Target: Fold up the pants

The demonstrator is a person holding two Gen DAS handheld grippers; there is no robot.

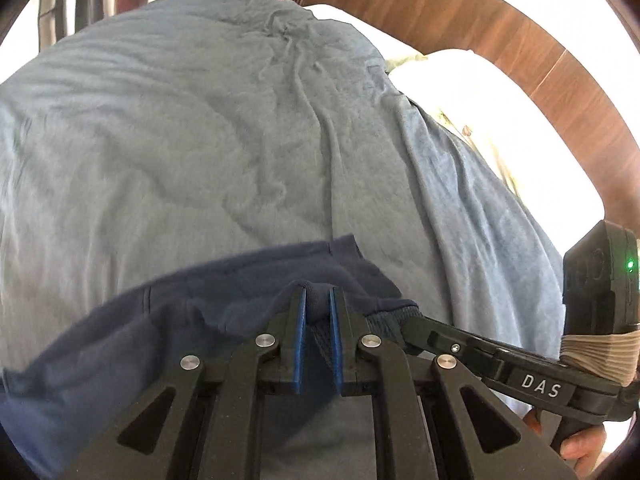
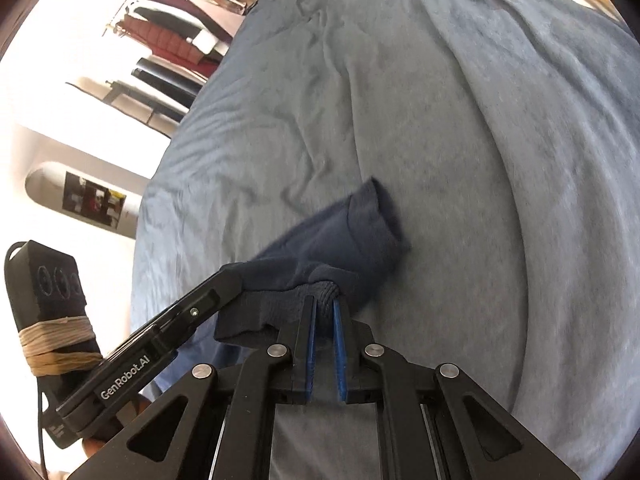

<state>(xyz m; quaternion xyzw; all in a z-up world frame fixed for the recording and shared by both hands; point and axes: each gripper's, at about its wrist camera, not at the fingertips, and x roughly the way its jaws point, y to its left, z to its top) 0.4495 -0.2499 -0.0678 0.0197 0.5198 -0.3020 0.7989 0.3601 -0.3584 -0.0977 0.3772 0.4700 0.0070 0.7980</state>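
Note:
Dark navy pants (image 1: 208, 300) hang lifted above a grey-blue bedspread (image 1: 180, 140). My left gripper (image 1: 319, 294) is shut on a bunched fold of the pants' edge, blue pads pressing the cloth. The other gripper's fingers enter the left wrist view from the right and pinch the ribbed waistband (image 1: 384, 322). In the right wrist view my right gripper (image 2: 325, 305) is shut on a rolled bit of the pants (image 2: 340, 240), whose leg end with its hem droops forward toward the bed. The left gripper's fingers (image 2: 224, 284) hold the same cloth just to its left.
The bedspread (image 2: 440, 140) covers the bed in both views. White bedding and a pale patterned pillow (image 1: 480, 140) lie at the right, by a wooden headboard (image 1: 500, 32). Hanging clothes on a rack (image 2: 172, 36) stand beyond the bed's left side. A hand (image 1: 580, 448) grips the other handle.

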